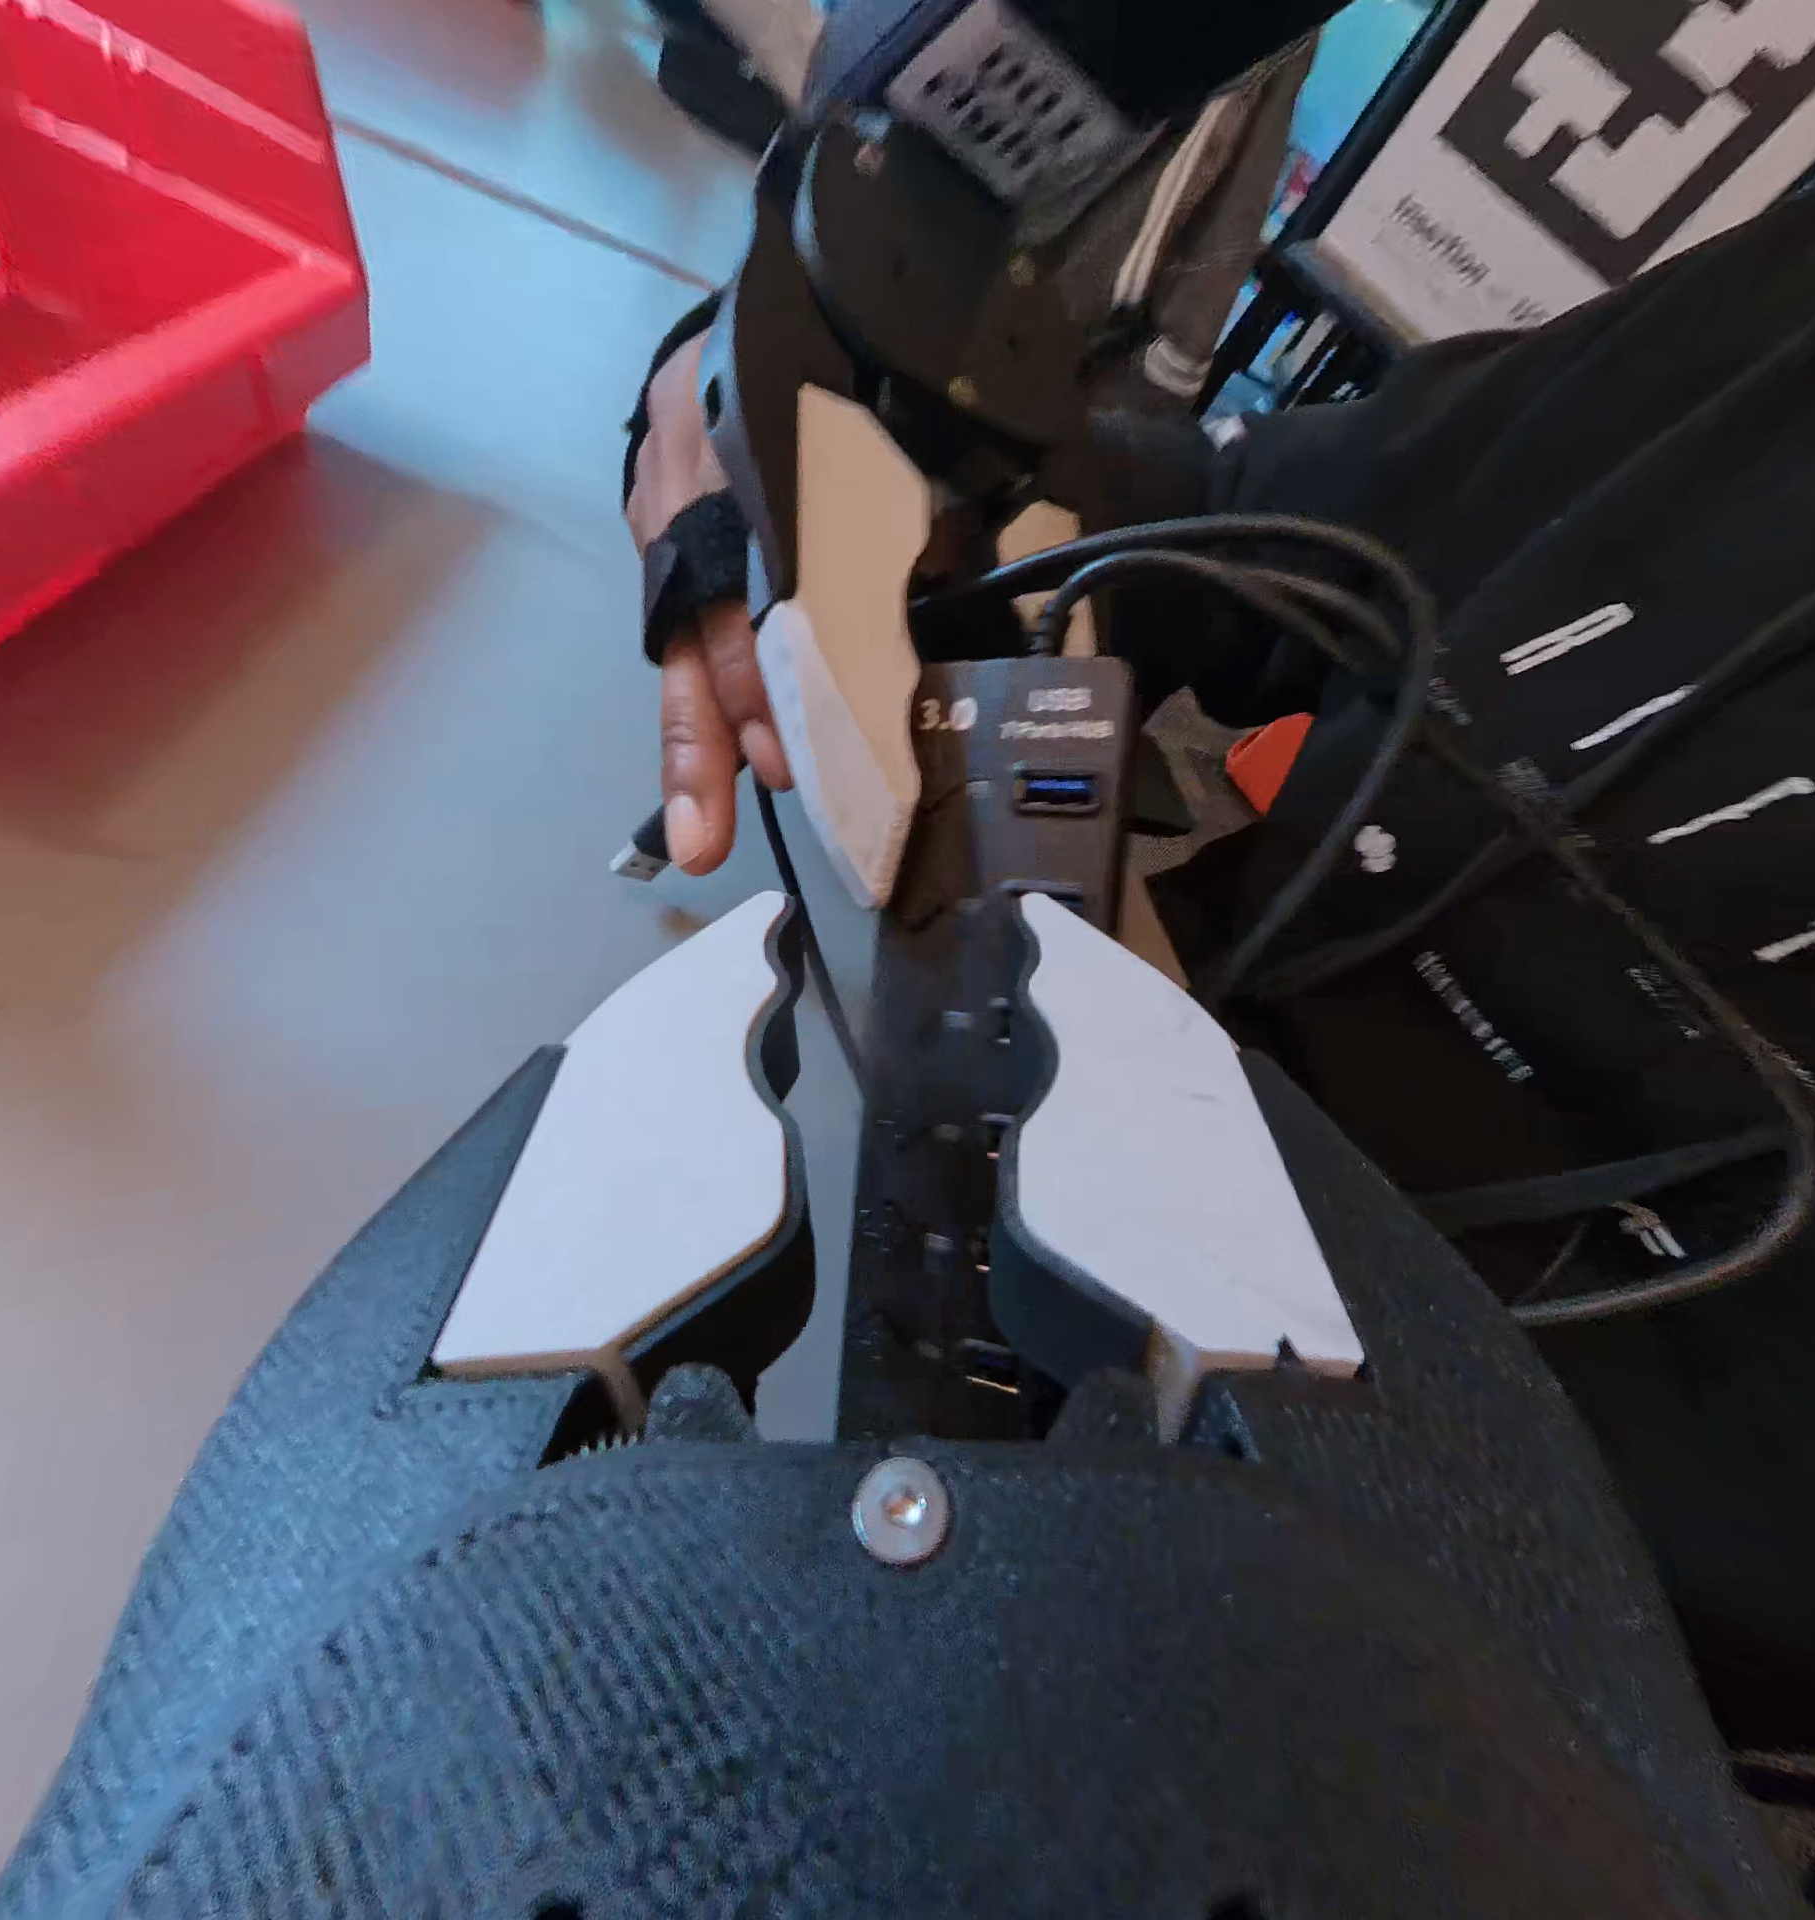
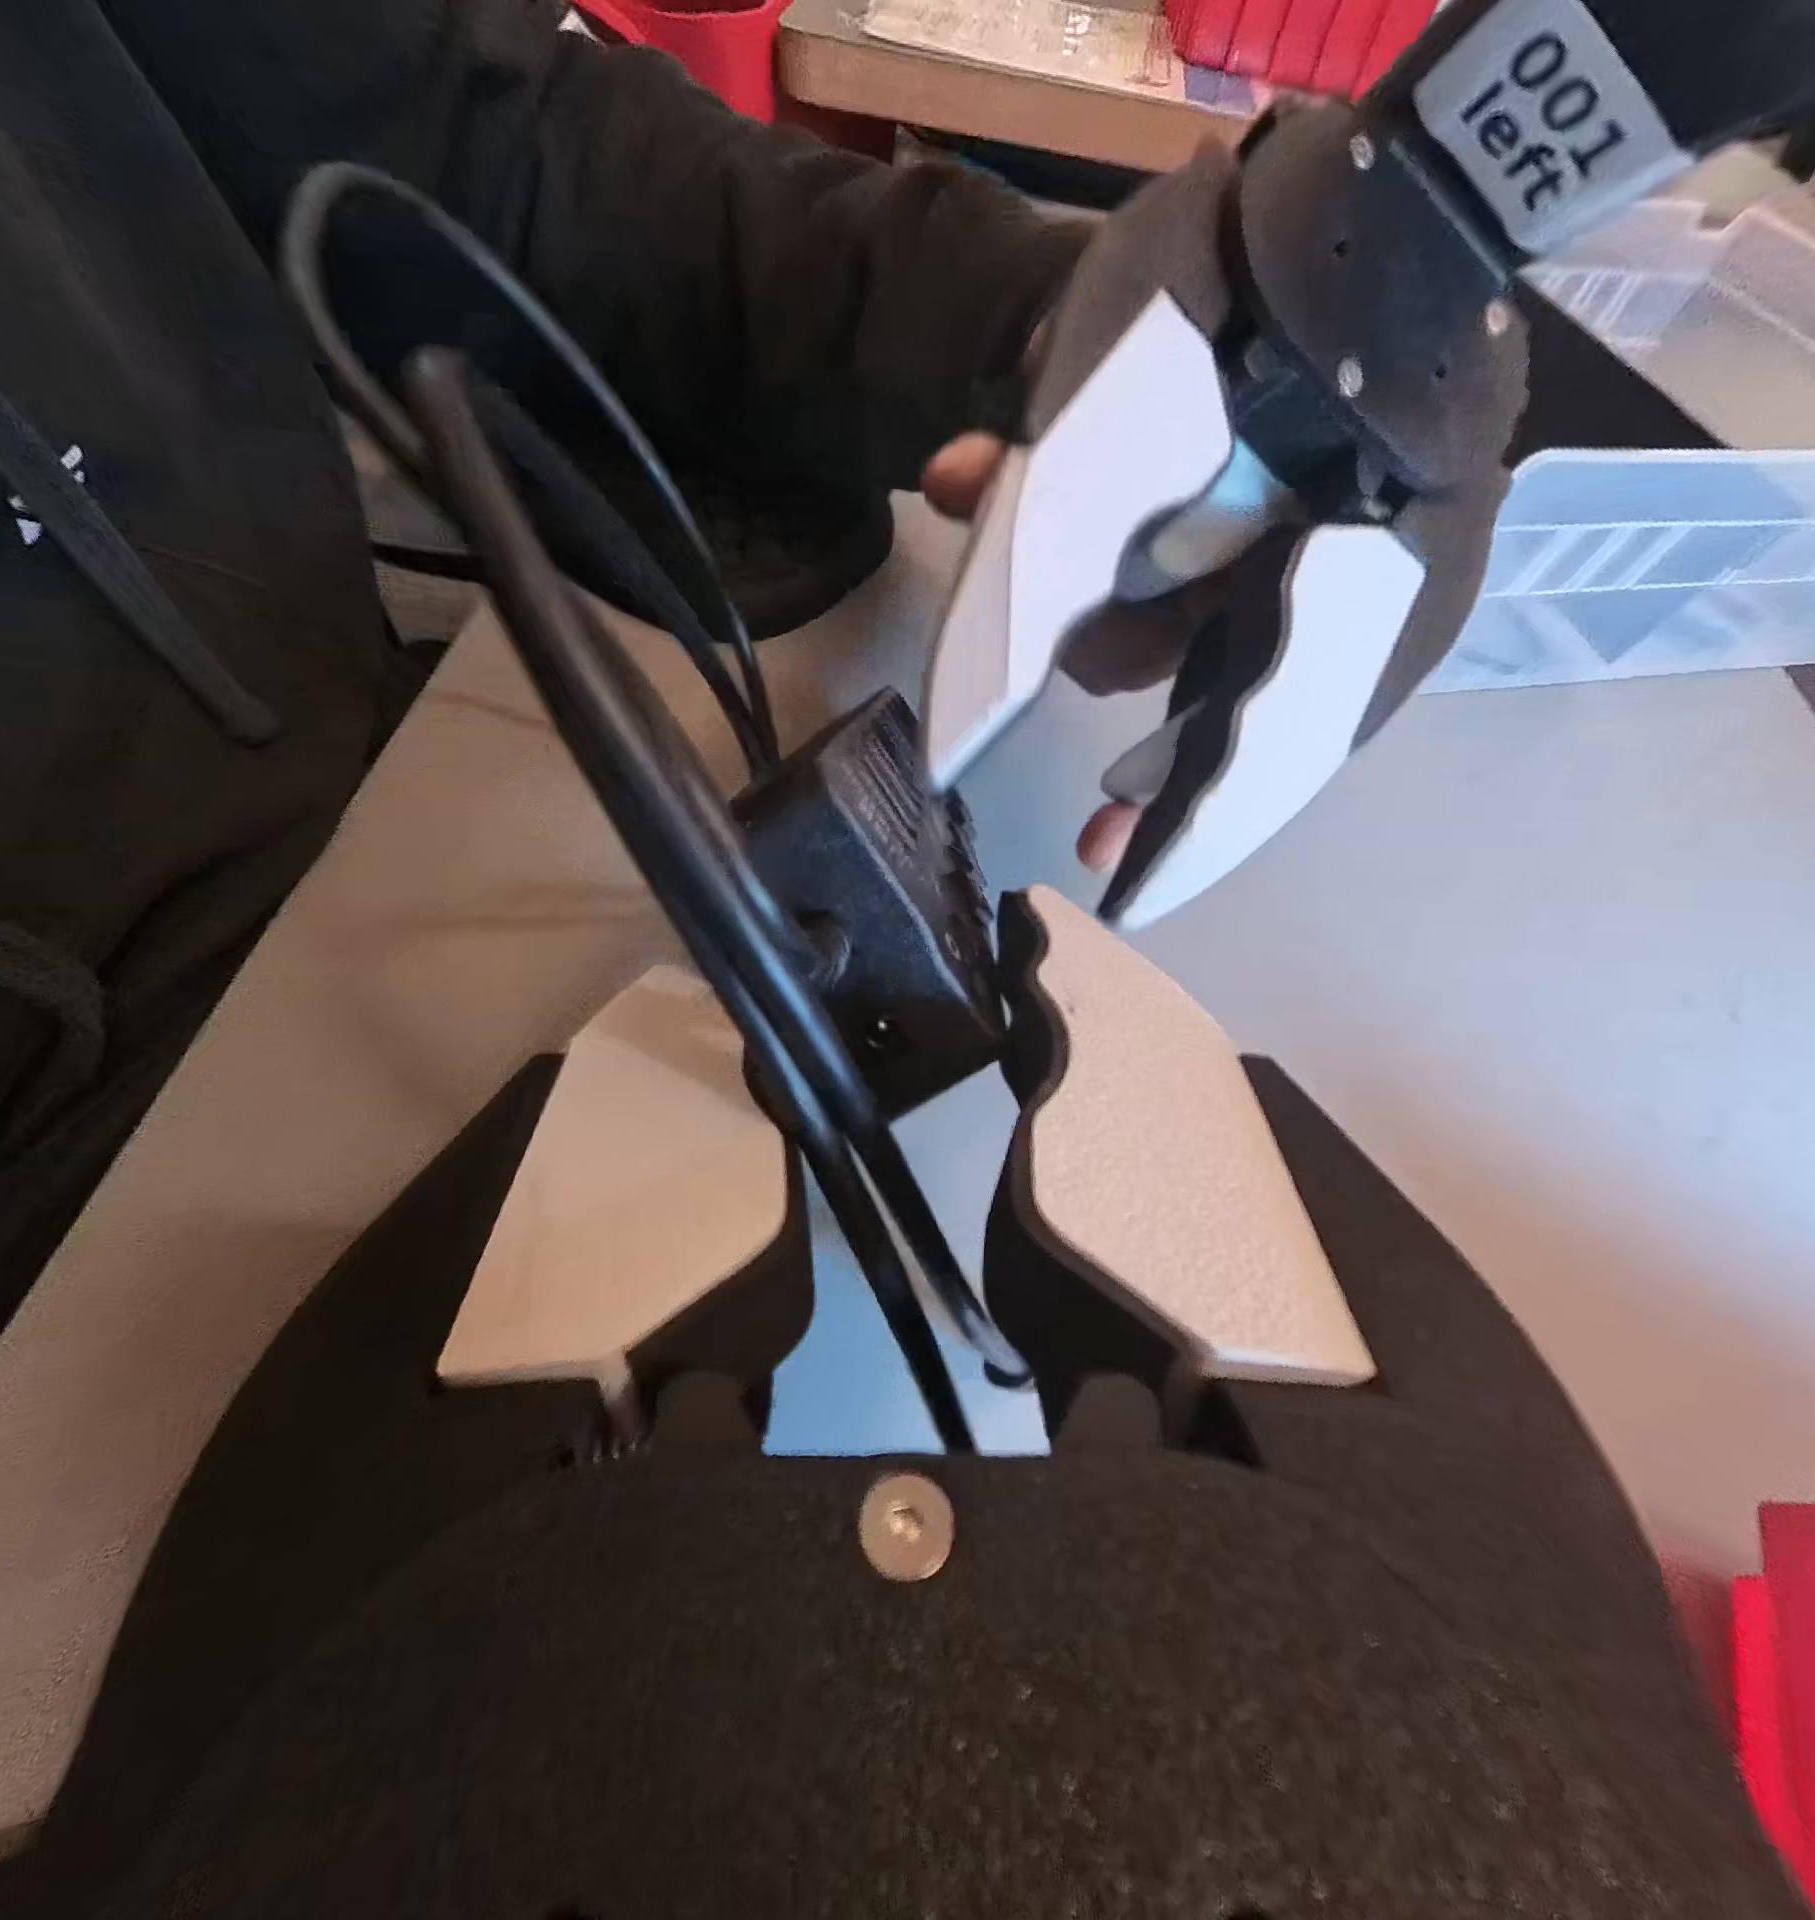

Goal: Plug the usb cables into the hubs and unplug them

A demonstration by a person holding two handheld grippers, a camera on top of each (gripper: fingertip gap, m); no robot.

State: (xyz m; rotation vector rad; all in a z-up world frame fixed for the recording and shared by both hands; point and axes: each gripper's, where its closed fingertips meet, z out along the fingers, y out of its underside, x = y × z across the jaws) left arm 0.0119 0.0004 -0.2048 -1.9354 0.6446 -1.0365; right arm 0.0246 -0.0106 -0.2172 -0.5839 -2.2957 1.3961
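A black USB hub [image 1: 1048, 727] with blue ports is held up above the table. My right gripper [image 2: 841, 956] is shut on the hub's cable end [image 2: 882, 935]. One of its fingers [image 1: 841, 748] presses the hub's left side in the left wrist view. My left gripper [image 1: 908, 914] is open with the hub's other end between its jaws, against the right finger, with a gap on the left. Black cables [image 2: 612, 727] loop from the hub. A loose silver USB plug [image 1: 638, 862] lies by a person's fingertip, and its cable runs through my left jaws.
A red bin [image 1: 103, 312] stands at the far left of the table [image 1: 259, 1039]. A clear plastic box [image 2: 1661, 561] sits behind the left gripper. A person in black clothing [image 1: 1609, 831] is close on the right. A box with a black-and-white marker [image 1: 1609, 135] is behind. The tips of both grippers are at nearly the same place.
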